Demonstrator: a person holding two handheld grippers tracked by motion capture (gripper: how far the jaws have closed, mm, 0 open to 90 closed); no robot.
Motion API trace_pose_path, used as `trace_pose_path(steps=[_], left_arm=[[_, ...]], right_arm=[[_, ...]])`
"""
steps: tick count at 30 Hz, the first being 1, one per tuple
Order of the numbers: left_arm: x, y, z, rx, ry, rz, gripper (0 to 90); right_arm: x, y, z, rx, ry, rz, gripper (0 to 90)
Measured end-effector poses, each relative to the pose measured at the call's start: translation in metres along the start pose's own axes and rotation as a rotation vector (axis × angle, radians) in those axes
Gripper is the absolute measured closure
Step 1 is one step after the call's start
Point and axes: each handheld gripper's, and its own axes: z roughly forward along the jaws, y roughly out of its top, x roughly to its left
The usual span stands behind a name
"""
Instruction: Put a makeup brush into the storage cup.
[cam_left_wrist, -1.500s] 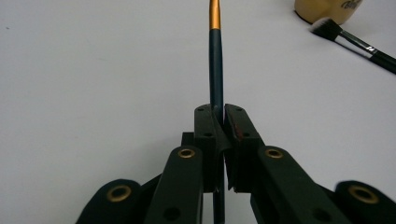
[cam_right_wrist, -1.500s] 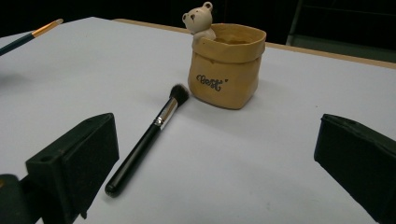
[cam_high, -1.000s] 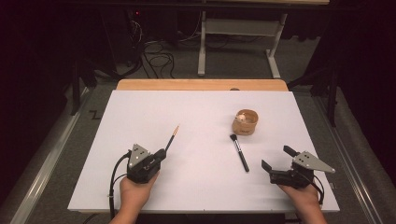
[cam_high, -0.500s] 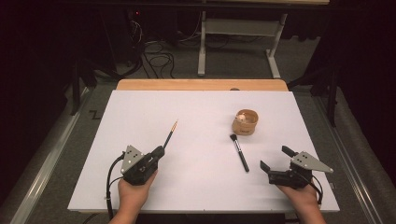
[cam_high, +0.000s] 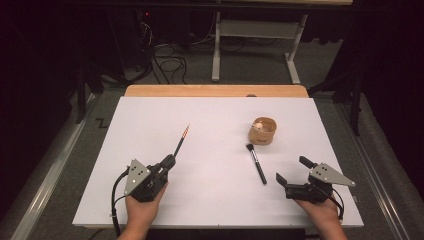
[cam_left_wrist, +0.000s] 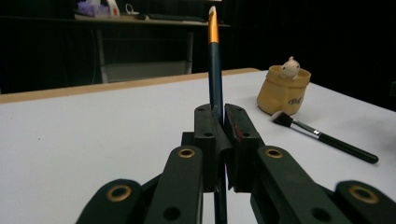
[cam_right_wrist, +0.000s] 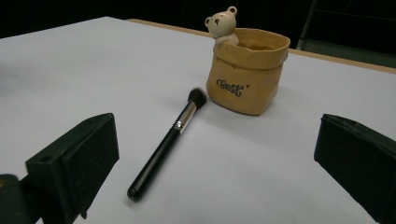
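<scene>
My left gripper (cam_high: 168, 160) sits at the near left of the white table (cam_high: 215, 115), shut on a thin paintbrush (cam_high: 181, 141). The paintbrush (cam_left_wrist: 215, 79) has a dark blue shaft, an orange ferrule and a pale tip, and it juts out past the jaws, pointing away and up. At the near right, my right gripper (cam_high: 291, 169) stands open with nothing between its jaws. Ahead of it lies a black makeup brush (cam_right_wrist: 166, 144) flat on the table, bristles toward a tan bag-shaped pot (cam_right_wrist: 245, 74) with a small bear figure on its rim.
The makeup brush (cam_high: 256, 163) and the pot (cam_high: 262, 131) lie right of centre. A wooden strip (cam_high: 215, 90) runs along the table's far edge. Beyond it are a dark floor with cables and a metal desk frame (cam_high: 250, 35).
My left gripper has drifted slightly toward the near left, and the paintbrush's tip has swung a little farther away. The right gripper has stayed put.
</scene>
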Motion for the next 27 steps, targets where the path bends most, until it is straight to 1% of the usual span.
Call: trace_pose_path(steps=[2, 3, 7, 9, 11, 12, 13, 15, 18, 19, 20, 22, 27], left_arm=[[-0.001, 0.000, -0.001, -0.010, -0.003, 0.004, 84.6], [-0.002, 0.000, -0.001, -0.012, -0.002, 0.007, 84.6], [-0.003, 0.000, -0.001, -0.014, -0.008, 0.016, 84.6], [-0.003, 0.000, -0.001, -0.020, -0.012, 0.010, 84.6], [-0.004, 0.001, -0.001, -0.020, -0.016, 0.011, 84.6], [-0.004, 0.000, -0.001, -0.017, -0.018, 0.016, 84.6], [-0.005, 0.000, -0.001, -0.017, -0.019, 0.017, 84.6], [-0.006, 0.000, -0.001, -0.018, -0.028, 0.015, 84.6], [-0.007, 0.000, 0.000, -0.013, -0.045, 0.012, 84.6], [-0.008, 0.000, 0.000, -0.014, -0.048, 0.013, 84.6], [-0.008, 0.001, 0.000, -0.014, -0.049, 0.015, 84.6], [-0.008, 0.001, 0.000, -0.016, -0.048, 0.015, 84.7], [-0.007, 0.002, -0.001, -0.025, -0.046, 0.003, 84.6]], right_arm=[[0.002, 0.001, 0.000, 0.000, 0.006, 0.003, 0.8], [0.004, 0.002, 0.000, -0.005, 0.010, -0.007, 0.7], [0.009, 0.005, 0.000, -0.012, 0.027, -0.015, 0.8], [0.012, 0.007, 0.001, -0.021, 0.043, -0.009, 0.8], [0.017, 0.010, 0.002, -0.036, 0.069, 0.004, 1.4], [0.019, 0.011, 0.002, -0.038, 0.074, 0.008, 1.4], [0.022, 0.014, 0.003, -0.037, 0.091, 0.004, 1.5], [0.029, 0.017, 0.006, -0.041, 0.104, -0.006, 1.6], [0.037, 0.022, 0.010, -0.041, 0.136, -0.005, 1.7], [0.041, 0.025, 0.013, -0.044, 0.148, 0.000, 1.7], [0.043, 0.027, 0.014, -0.046, 0.148, -0.003, 1.7], [0.048, 0.032, 0.018, -0.047, 0.170, -0.011, 1.8], [0.056, 0.045, 0.024, -0.053, 0.184, -0.027, 1.9]])
